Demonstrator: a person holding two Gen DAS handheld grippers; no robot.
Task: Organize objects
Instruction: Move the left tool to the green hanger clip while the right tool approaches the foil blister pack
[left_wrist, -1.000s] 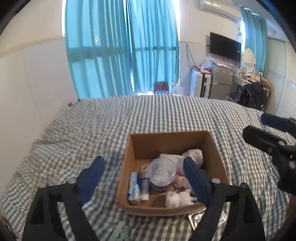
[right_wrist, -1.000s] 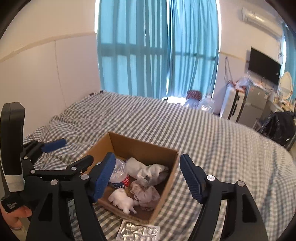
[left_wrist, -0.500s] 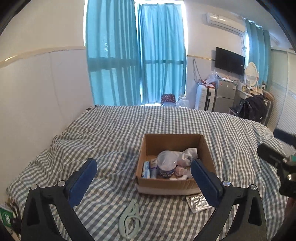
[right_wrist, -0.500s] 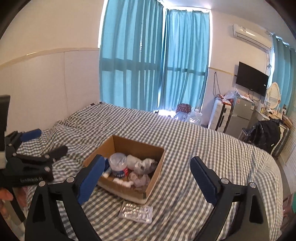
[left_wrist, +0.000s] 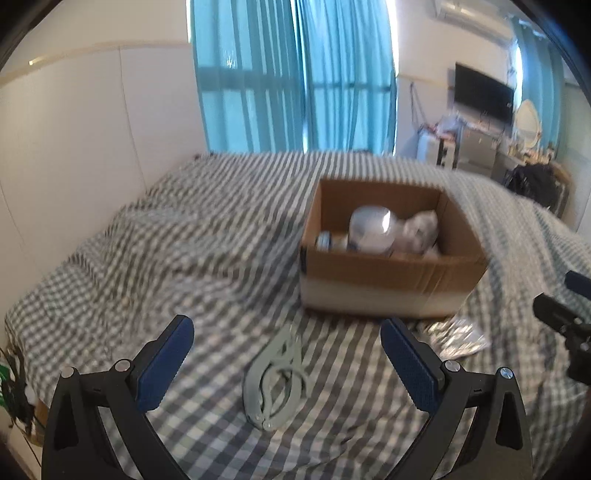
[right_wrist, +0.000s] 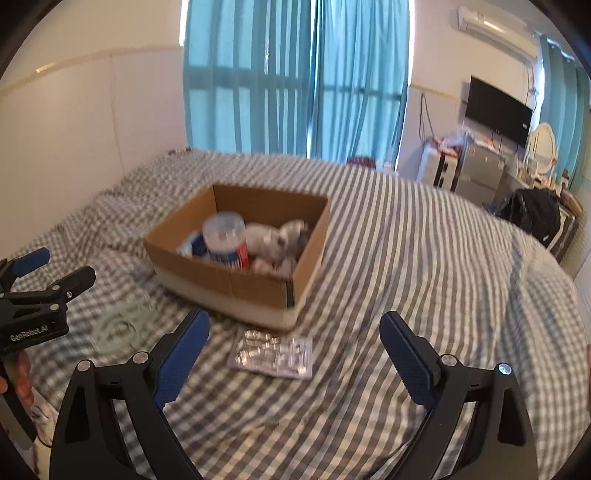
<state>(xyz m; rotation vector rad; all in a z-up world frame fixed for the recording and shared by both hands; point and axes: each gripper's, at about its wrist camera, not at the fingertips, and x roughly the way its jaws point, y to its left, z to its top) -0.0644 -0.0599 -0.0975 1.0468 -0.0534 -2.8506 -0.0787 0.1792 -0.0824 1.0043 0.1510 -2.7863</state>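
A brown cardboard box (left_wrist: 391, 275) (right_wrist: 221, 282) stands on the checked bed. It holds a clear tub (right_wrist: 225, 234), a blue-white tube and white crumpled items. A pale green plastic clip (left_wrist: 275, 373) (right_wrist: 120, 326) lies on the sheet in front of the box. A silver blister pack (right_wrist: 273, 354) (left_wrist: 456, 339) lies beside it. My left gripper (left_wrist: 293, 365) is open and empty, low over the green clip. My right gripper (right_wrist: 295, 356) is open and empty, low over the blister pack.
The grey-white checked bed (right_wrist: 424, 258) fills both views. A white padded wall (left_wrist: 74, 155) runs along the left. Blue curtains (right_wrist: 295, 77), a TV, luggage and a dark bag (right_wrist: 535, 214) stand beyond the bed's far and right edges.
Both grippers pulled back from above the box and then dropped lower toward the sheet. The left now sits over the green clip, the right over the blister pack. Both stay open.
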